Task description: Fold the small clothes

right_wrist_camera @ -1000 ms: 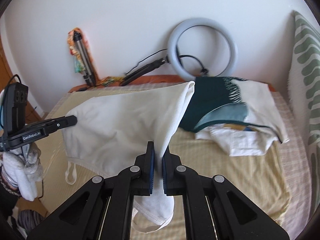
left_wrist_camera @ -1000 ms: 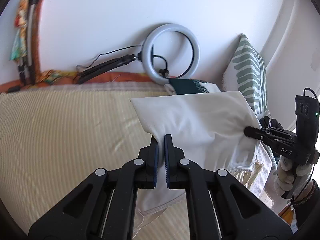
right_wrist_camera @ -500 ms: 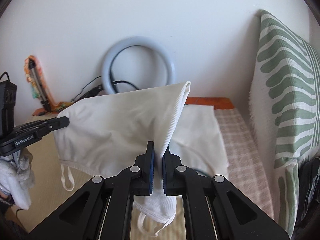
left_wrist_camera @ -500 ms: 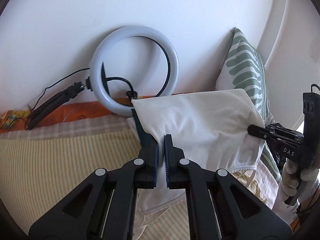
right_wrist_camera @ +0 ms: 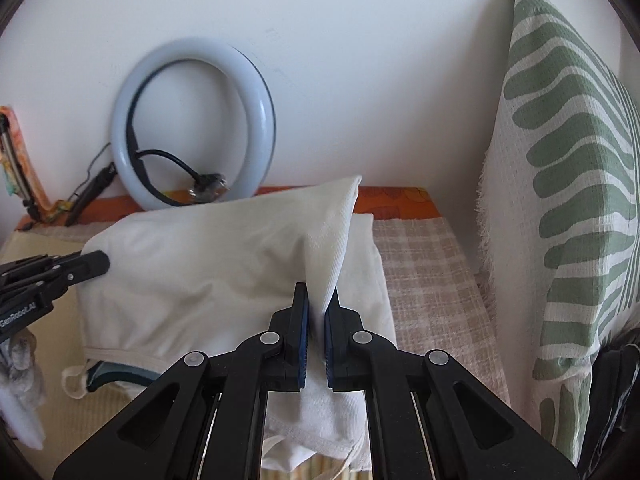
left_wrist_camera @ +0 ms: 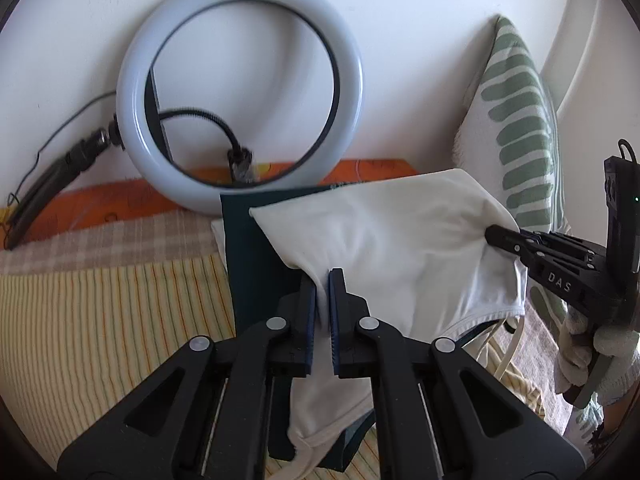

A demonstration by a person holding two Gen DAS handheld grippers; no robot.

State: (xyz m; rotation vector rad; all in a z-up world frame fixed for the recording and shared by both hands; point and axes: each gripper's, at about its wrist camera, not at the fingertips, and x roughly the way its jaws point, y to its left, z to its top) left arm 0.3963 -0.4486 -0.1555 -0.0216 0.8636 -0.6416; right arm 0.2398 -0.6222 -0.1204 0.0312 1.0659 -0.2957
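A small white garment (left_wrist_camera: 400,248) hangs stretched between my two grippers, just above a dark teal garment (left_wrist_camera: 252,272) on the bed. My left gripper (left_wrist_camera: 323,276) is shut on its near left edge. My right gripper (left_wrist_camera: 494,234) pinches the far right corner, with a gloved hand behind it. In the right wrist view, the right gripper (right_wrist_camera: 318,290) is shut on a raised fold of the white garment (right_wrist_camera: 200,272), and the left gripper (right_wrist_camera: 102,262) grips the opposite side. A folded white cloth (right_wrist_camera: 372,264) lies under the garment.
A ring light (left_wrist_camera: 240,100) with its cable leans on the white wall behind the bed. A green-patterned pillow (right_wrist_camera: 568,180) stands upright at the right. The bed has a striped yellow mat (left_wrist_camera: 100,312) and a checked cloth (right_wrist_camera: 424,264).
Both grippers carried the white garment to the right and lower, toward the bed's back corner. It now hangs over the teal and white clothes, with ring light and pillow much nearer.
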